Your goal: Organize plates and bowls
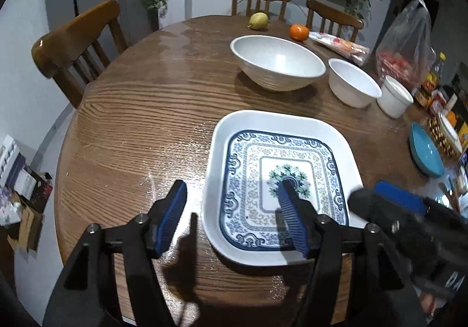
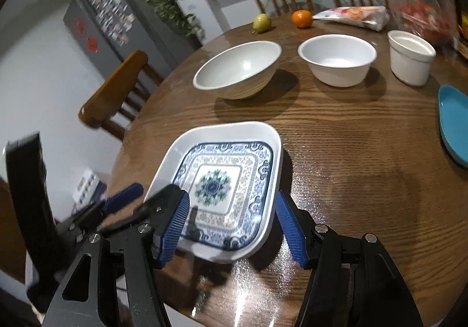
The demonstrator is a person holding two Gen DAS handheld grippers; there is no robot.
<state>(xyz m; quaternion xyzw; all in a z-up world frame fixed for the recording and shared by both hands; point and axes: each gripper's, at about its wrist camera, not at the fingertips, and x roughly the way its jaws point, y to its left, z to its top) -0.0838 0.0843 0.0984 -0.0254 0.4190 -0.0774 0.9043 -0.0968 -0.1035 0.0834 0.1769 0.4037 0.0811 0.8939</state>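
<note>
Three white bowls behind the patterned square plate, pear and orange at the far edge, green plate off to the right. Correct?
Not quite: the plate on the right is blue, not green, as the right wrist view shows. The rest holds: three white bowls behind the patterned square plate, pear and orange at the far edge.

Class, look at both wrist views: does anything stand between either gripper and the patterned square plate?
Nothing visible does. The left gripper straddles the patterned plate's left rim, and the right gripper straddles its right rim, jaws open. The bowls stand farther back on the table.
</note>
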